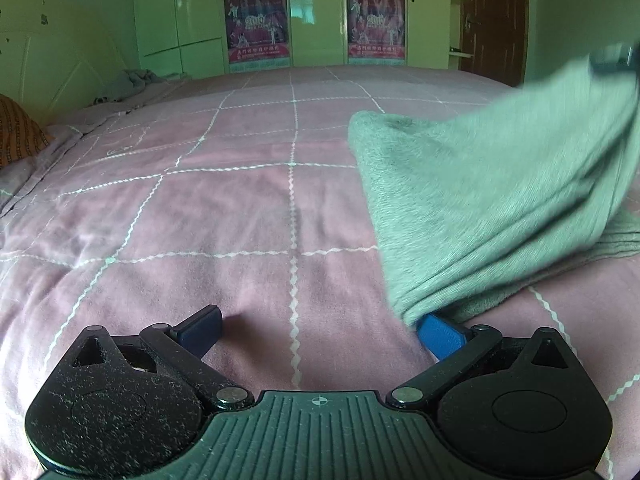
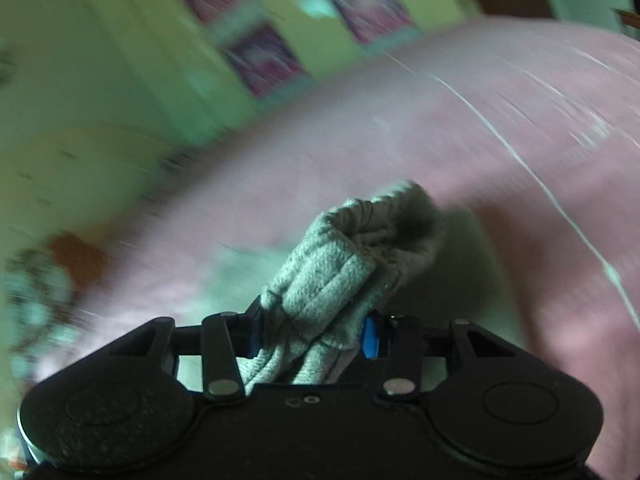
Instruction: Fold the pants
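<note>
Two claws are in view, one per wrist camera. The left claw [image 1: 320,334] stands wide open just above the pink quilted bed cover with white zigzag grid lines [image 1: 224,216]. Its left blue pad [image 1: 200,330] is bare. Its right blue pad [image 1: 440,338] has a lower corner of the grey-green knitted pants [image 1: 488,200] draped over its tip; nothing lies between the two pads, so this claw grips nothing.

The right claw [image 2: 312,334] is closed on a bunched, ribbed band of the same pants [image 2: 332,280]. The fabric fills the gap between its blue pads [image 2: 370,340] and rises forward out of the claw in a thick roll. This view is heavily motion-blurred, so detail beyond the fabric is uncertain.

In the left wrist view, the pants lie on the right part of the bed. One layer is lifted and stretched toward the upper right, where a dark, blurred object [image 1: 612,58] holds its top edge. A second layer lies flat on the cover beneath it.

Further out, an orange patterned pillow [image 1: 20,128] rests at the left edge of the bed. A crumpled grey cloth [image 1: 132,80] lies at the far left corner. Behind the bed stand pale green wardrobe doors [image 1: 316,12] carrying two pink posters [image 1: 258,24], with a dark brown door [image 1: 494,16] to the right.
</note>
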Motion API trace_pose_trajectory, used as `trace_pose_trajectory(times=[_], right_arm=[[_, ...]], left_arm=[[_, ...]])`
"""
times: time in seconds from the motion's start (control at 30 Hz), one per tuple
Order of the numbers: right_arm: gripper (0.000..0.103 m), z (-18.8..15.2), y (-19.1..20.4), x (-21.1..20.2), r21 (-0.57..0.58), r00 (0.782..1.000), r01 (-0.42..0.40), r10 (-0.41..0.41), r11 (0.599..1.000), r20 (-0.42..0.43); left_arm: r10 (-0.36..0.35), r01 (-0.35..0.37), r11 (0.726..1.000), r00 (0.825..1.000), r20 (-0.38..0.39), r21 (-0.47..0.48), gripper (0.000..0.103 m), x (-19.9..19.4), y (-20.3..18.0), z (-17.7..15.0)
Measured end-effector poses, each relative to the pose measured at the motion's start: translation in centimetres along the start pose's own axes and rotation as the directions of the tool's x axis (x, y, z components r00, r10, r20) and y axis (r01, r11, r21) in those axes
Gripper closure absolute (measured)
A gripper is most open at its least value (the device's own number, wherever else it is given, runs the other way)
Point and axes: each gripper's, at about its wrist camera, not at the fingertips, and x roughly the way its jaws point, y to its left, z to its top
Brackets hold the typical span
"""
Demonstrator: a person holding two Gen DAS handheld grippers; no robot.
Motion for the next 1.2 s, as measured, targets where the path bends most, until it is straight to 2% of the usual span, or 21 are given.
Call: trace_pose_trajectory(times=[0.1, 0.13, 0.17, 0.2, 0.23, 0.27, 0.3, 0.33, 0.5, 0.63, 0.7, 0.73, 0.77, 0.8, 0.87, 0.97, 1.2], right_arm=[[0.060, 0.6, 0.4, -2.7, -0.018, 0.993, -0.069, 0.071, 0.997, 0.099], [0.061, 0.4, -0.6, -3.2, 0.002, 0.991, -0.071, 0.070, 0.997, 0.118], [0.061, -0.2, -2.1, -3.1, 0.024, 0.993, -0.036, 0.033, 0.999, 0.116], [0.062, -0.8, -4.1, -2.3, 0.078, 0.996, 0.034, -0.040, 0.996, 0.075], [0.063, -1.7, -6.6, -0.9, 0.168, 0.994, 0.109, -0.108, 0.980, -0.015], [0.065, -2.7, -8.6, 0.2, 0.227, 0.983, 0.172, -0.151, 0.959, -0.107], [0.066, -3.7, -9.6, 0.5, 0.240, 0.978, 0.183, -0.153, 0.953, -0.139], [0.066, -4.1, -9.6, 0.2, 0.227, 0.983, 0.165, -0.142, 0.960, -0.116], [0.064, -3.3, -8.0, -0.1, 0.169, 0.983, 0.163, -0.147, 0.972, -0.107], [0.063, -2.3, -5.7, -1.3, 0.111, 0.996, 0.083, -0.081, 0.990, -0.024], [0.063, -2.4, -5.9, -1.9, 0.118, 0.999, 0.041, -0.042, 0.992, 0.010], [0.063, -2.9, -6.6, -1.4, 0.120, 0.998, 0.068, -0.068, 0.990, -0.007], [0.063, -3.4, -7.9, -0.4, 0.159, 0.990, 0.132, -0.121, 0.978, -0.077], [0.065, -4.2, -9.2, 0.6, 0.217, 0.979, 0.170, -0.140, 0.961, -0.145], [0.064, -4.7, -9.5, 0.1, 0.227, 0.986, 0.144, -0.120, 0.963, -0.117], [0.063, -4.4, -8.4, 0.0, 0.183, 0.982, 0.166, -0.145, 0.969, -0.122], [0.064, -4.5, -9.3, -0.5, 0.229, 0.985, 0.146, -0.120, 0.962, -0.122]], left_arm=[[-0.014, 0.015, 1.000, 1.000, 0.020, -0.014, 0.000, -0.3, 0.1, 0.0], [-0.016, 0.016, 1.000, 1.000, 0.024, -0.017, 0.000, -0.4, 0.1, 0.0], [-0.017, 0.017, 1.000, 1.000, 0.021, -0.019, 0.000, -0.3, 0.1, 0.0], [-0.017, 0.017, 1.000, 1.000, 0.014, -0.021, 0.000, -0.1, 0.0, -0.1], [-0.016, 0.016, 1.000, 1.000, 0.007, -0.021, 0.000, 0.1, 0.0, -0.2], [-0.017, 0.017, 1.000, 1.000, 0.008, -0.023, 0.000, 0.1, 0.0, -0.2], [-0.015, 0.015, 1.000, 1.000, 0.008, -0.024, 0.000, 0.0, 0.0, -0.2], [-0.012, 0.012, 1.000, 1.000, 0.005, -0.026, 0.000, 0.0, 0.0, -0.2], [-0.013, 0.014, 0.999, 1.000, 0.006, -0.041, 0.000, 0.1, 0.1, -0.3], [-0.015, 0.015, 0.998, 1.000, 0.006, -0.058, 0.000, 0.1, 0.3, -0.4], [-0.017, 0.018, 0.998, 1.000, 0.007, -0.064, 0.000, 0.1, 0.4, -0.4], [-0.017, 0.017, 0.998, 1.000, 0.008, -0.062, 0.000, 0.1, 0.4, -0.4], [-0.019, 0.020, 0.998, 1.000, 0.009, -0.060, 0.000, 0.2, 0.3, -0.4], [-0.020, 0.021, 0.998, 1.000, 0.010, -0.062, 0.000, 0.1, 0.4, -0.4], [-0.022, 0.023, 0.997, 1.000, 0.007, -0.071, 0.000, 0.2, 0.5, -0.4], [-0.027, 0.027, 0.997, 1.000, 0.003, -0.077, 0.000, 0.4, 0.8, -0.4], [-0.030, 0.030, 0.997, 1.000, 0.000, -0.077, 0.000, 0.4, 0.8, -0.3]])
